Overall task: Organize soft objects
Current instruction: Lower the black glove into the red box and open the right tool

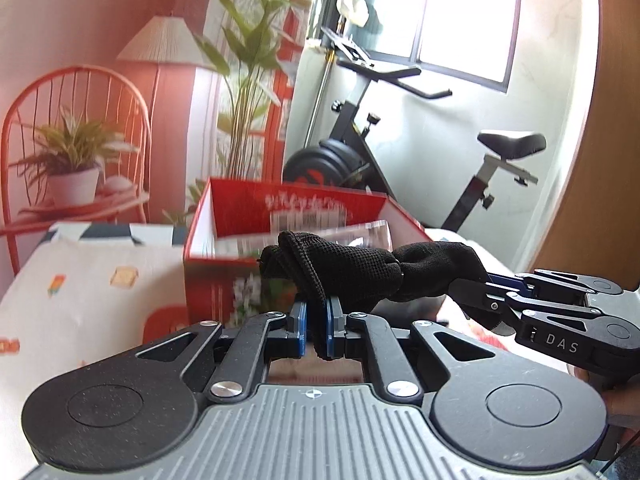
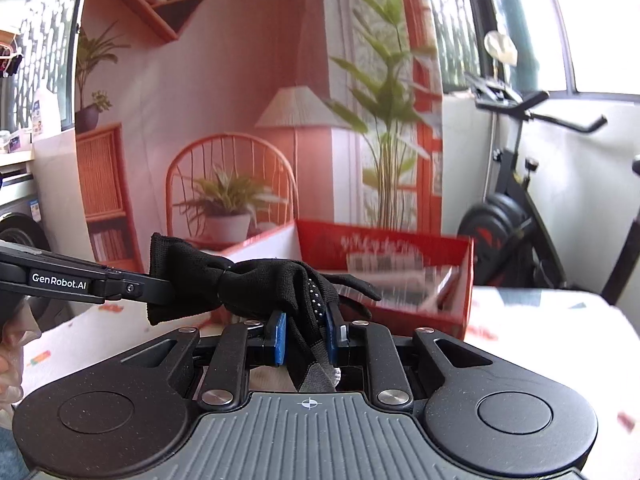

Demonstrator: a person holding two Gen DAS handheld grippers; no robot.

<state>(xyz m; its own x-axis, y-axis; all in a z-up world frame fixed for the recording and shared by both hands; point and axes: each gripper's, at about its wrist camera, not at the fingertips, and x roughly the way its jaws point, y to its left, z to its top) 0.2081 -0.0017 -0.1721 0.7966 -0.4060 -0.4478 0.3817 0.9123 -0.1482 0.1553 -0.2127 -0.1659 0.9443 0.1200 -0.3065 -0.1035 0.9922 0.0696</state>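
A limp black knitted glove (image 1: 360, 272), dotted with grip studs, hangs stretched in the air between the left gripper (image 1: 317, 330) and right gripper (image 2: 306, 338), both clenched on it, just before the open-topped red cardboard box (image 1: 288, 216) on the patterned white cloth (image 1: 80, 300).

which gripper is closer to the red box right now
Hard to separate: neither is clearly nearer. The left gripper and the right gripper both clamp the black glove in front of the red box, which sits just beyond the glove in each view.
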